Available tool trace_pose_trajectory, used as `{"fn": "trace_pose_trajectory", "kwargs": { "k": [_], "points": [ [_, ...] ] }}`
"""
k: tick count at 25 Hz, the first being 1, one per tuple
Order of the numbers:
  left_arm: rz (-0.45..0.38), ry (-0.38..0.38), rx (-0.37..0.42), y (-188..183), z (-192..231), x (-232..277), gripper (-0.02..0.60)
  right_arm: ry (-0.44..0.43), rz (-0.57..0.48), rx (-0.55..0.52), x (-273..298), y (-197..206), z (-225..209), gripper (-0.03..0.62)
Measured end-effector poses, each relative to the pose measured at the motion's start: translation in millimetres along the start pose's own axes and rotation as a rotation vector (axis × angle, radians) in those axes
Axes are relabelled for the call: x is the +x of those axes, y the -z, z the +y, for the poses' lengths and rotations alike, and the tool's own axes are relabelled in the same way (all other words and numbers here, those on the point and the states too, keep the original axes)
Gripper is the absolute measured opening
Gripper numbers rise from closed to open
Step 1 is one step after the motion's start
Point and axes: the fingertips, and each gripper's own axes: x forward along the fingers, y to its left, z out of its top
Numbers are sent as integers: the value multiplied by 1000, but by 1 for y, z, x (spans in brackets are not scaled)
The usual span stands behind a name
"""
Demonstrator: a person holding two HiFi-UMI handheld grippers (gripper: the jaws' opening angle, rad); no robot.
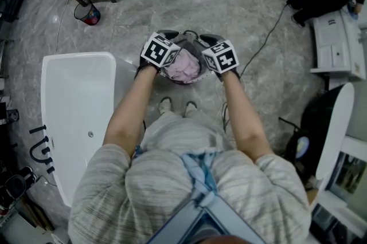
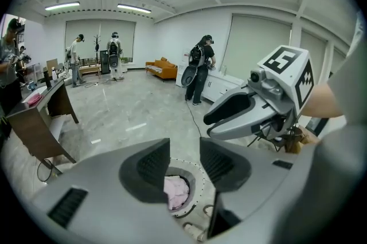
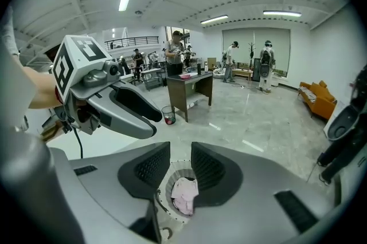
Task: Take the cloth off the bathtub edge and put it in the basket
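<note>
The left gripper (image 2: pixel 184 162) and right gripper (image 3: pixel 180 165) hang side by side over the basket (image 1: pixel 184 82), each with jaws partly apart and nothing between them. The pink cloth (image 1: pixel 186 67) lies inside the basket, so the drop looks done. Both grippers are best lifted straight up, clear of the rim. The cloth is a crumpled heap with no clear long axis or heading.

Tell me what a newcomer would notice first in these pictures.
The pink cloth lies bunched in the round basket, at the middle of the head view. The left claw and the right claw hang side by side just above it, both open and empty. The white bathtub stands at that view's left.
</note>
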Motion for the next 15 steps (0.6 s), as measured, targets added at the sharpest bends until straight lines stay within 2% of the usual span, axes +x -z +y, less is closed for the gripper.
{"fn": "trace_pose_trajectory", "kwargs": {
  "k": [8,10,12,15],
  "points": [
    [-29,33,30,-6,-15,-7,161,-32,-69,4,-13,-10,14,109],
    [-43,36,39,-9,-18,-11,151,-36,-91,1,-18,-13,17,109],
    [-61,37,42,-13,-20,-15,95,-44,-110,6,-22,-15,19,107],
    [-87,40,47,-19,-23,-20,87,-63,-150,33,-29,-19,22,106]
  ]
}}
